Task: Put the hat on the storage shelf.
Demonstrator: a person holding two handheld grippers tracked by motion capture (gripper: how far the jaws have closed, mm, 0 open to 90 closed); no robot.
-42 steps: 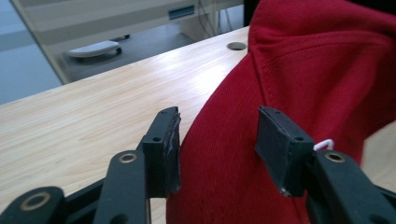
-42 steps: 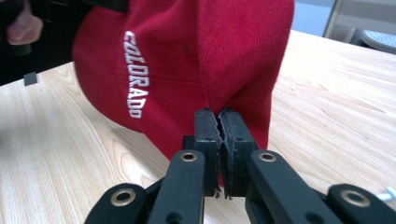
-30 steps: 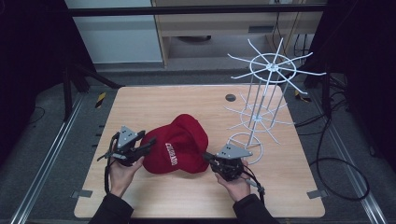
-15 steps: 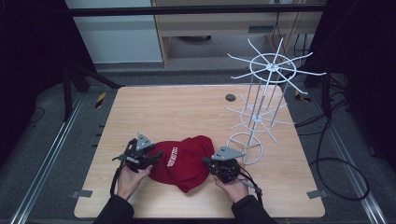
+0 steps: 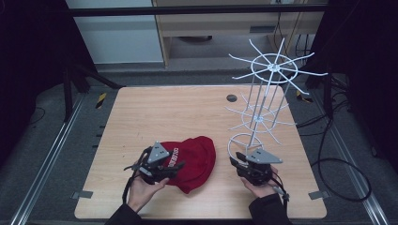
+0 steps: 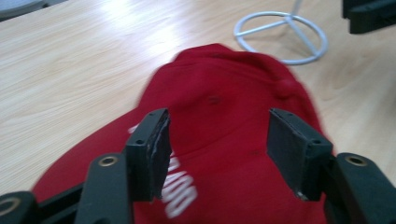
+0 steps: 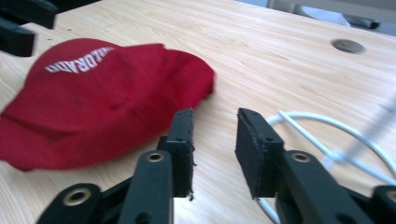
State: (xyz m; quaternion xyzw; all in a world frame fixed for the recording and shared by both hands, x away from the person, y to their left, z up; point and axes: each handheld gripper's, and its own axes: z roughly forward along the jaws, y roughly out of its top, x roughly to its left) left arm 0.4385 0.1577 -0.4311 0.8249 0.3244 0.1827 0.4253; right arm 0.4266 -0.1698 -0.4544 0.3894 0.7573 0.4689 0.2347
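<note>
One red cap (image 5: pixel 192 159), brim toward person

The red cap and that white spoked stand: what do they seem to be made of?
The red cap with white lettering looks like soft woven cloth, probably cotton: matte, creased, with stitched eyelets. The white spoked stand seems to be thin metal wire coated glossy white, judging by its slim straight rods and ring base; plastic can't be ruled out.

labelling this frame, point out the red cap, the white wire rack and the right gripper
red cap (image 5: pixel 199 154), high view, on its crown
white wire rack (image 5: pixel 272 69), high view, on its top hub
right gripper (image 7: pixel 214 151), right gripper view, between its open fingertips
</note>
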